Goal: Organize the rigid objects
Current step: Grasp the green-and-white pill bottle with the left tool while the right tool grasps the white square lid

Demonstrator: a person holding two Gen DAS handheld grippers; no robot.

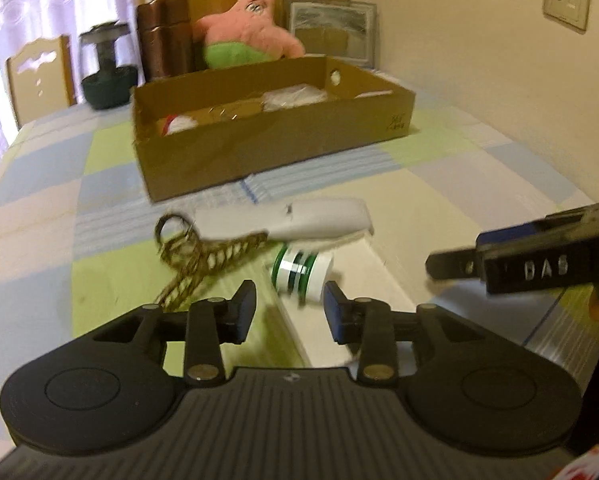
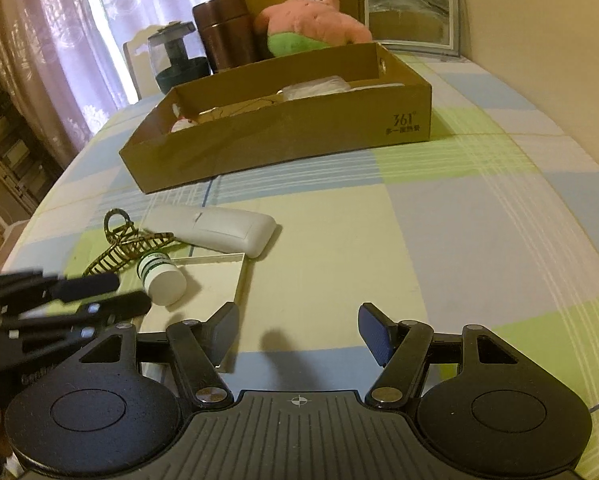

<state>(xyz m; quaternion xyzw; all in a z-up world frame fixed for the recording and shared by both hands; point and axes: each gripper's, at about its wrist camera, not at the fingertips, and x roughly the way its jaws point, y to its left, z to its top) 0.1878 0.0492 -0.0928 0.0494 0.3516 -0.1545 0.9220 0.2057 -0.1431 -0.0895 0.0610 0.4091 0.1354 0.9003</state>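
Checkered tablecloth (image 1: pixel 339 184), small bottle (image 1: pixel 303 274) (lying sideways) just beyond left hand-held gripper (image 1: pixel 289 312), jaws apart, empty.

You've got 1 box (image 2: pixel 283 136), 1 remote (image 2: pixel 211 230), 1 hair clip (image 2: pixel 127 246), 1 bottle (image 2: pixel 161 278), 1 mirror (image 2: pixel 219 280) on the table. Behind: 1 plush (image 2: pixel 311 20), 1 brown canister (image 2: pixel 225 32), 1 frame (image 2: pixel 409 16), 1 chair (image 1: pixel 39 76). 2 grippers: left (image 1: pixel 289 308), right (image 2: pixel 299 330).

Both wrist cameras look forward and down along their fingers, close over the table (image 1: pixel 39 208). They share the box (image 1: pixel 267 148), remote (image 2: pixel 215 230) and bottle (image 1: pixel 303 272).
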